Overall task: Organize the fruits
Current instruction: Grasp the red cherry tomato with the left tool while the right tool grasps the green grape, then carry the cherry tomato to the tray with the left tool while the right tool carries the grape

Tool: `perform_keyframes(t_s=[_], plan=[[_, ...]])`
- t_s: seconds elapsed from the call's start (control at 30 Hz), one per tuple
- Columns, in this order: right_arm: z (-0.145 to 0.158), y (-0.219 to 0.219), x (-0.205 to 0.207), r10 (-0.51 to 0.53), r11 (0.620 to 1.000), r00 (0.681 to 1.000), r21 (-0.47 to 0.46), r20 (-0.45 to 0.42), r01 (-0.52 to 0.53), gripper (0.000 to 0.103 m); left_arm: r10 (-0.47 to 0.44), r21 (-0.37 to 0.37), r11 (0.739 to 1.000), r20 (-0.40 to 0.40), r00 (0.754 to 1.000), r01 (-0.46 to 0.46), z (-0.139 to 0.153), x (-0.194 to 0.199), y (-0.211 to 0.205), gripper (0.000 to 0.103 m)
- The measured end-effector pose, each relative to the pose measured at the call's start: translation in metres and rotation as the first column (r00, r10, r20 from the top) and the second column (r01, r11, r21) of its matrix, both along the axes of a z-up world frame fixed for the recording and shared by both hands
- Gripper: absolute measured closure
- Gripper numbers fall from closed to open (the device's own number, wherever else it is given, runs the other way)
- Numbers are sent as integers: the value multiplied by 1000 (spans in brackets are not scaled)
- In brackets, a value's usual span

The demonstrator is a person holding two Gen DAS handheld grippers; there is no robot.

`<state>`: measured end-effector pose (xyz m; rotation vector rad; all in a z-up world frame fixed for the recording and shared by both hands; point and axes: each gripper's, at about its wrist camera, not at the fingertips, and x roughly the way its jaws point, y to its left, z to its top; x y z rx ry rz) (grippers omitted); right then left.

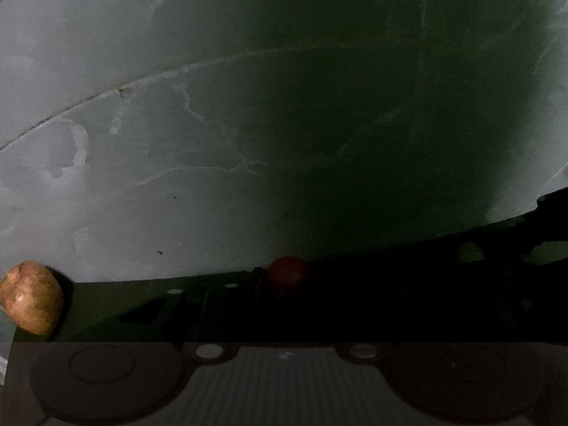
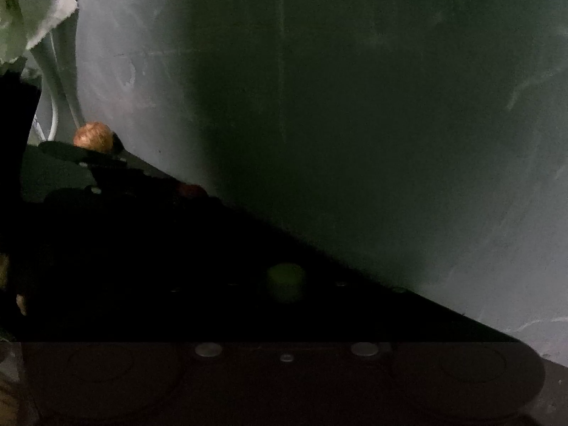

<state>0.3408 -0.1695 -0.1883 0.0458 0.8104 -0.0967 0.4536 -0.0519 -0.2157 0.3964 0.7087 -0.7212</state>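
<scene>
The scene is very dark. In the left wrist view a brown, rough-skinned fruit (image 1: 32, 298) lies at the far left on a dark surface (image 1: 106, 305), and a red round fruit (image 1: 287, 274) sits in the middle near the wall. In the right wrist view a green round fruit (image 2: 286, 281) sits in the middle on the dark surface (image 2: 177, 248). The red fruit (image 2: 191, 190) shows dimly further left. The brown fruit (image 2: 93, 136) sits further back at the left. Neither gripper's fingers show in the dark; only the gripper bodies fill the bottom of each view.
A pale marbled wall (image 1: 177, 106) stands right behind the fruits, also in the right wrist view (image 2: 355, 106). White cables (image 2: 53, 81) and a leafy plant (image 2: 21, 17) hang at the upper left. A dark object (image 1: 550, 206) juts in at the right edge.
</scene>
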Motion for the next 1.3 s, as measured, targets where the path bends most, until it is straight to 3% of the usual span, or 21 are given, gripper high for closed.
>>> perform_keyframes(t_s=[0.37,0.67,0.93,1.3], plan=[[61,5,-38,53,998,994,29,91,-56,77,46,-56,997,26,999,-45,56,-37,22,76],[116,5,-77,146,986,973,52,179,-158,77,180,-83,981,57,982,-175,103,-80,42,76],[170,0,-106,267,955,923,56,277,-293,77,321,-104,945,118,940,-310,159,-139,51,75],[227,3,-141,417,885,819,30,395,-465,77,481,-157,875,187,857,-457,211,-219,56,75]])
